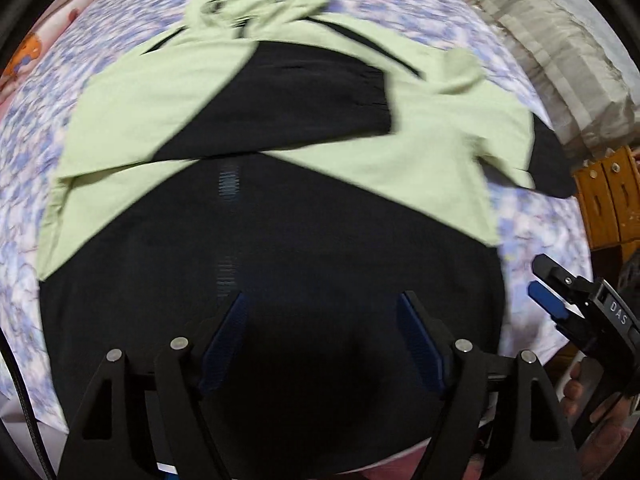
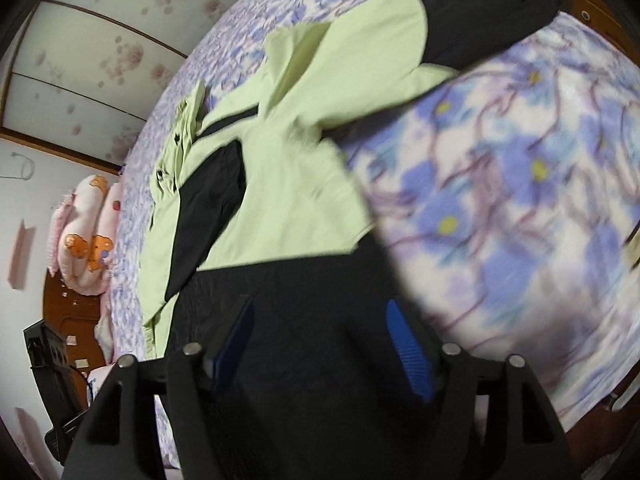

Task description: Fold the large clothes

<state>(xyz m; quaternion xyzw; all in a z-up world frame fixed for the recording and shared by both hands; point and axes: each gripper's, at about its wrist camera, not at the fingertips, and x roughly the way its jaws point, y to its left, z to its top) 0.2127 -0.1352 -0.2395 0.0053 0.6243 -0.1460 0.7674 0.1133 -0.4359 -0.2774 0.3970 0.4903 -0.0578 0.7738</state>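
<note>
Black hand-held gripper (image 1: 320, 340) wide, empty

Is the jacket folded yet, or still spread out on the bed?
Partly folded. One black-cuffed sleeve lies across the chest of the jacket; the other sleeve sticks out sideways, and the body lies full length on the bedsheet.

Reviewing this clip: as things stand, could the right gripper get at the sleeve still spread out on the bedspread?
Probably yes. The right gripper has open, empty jaws over the jacket's black hem, and the sleeve lies flat on the bedspread with nothing on it or before it. Motion blur leaves the gap unclear.
</note>
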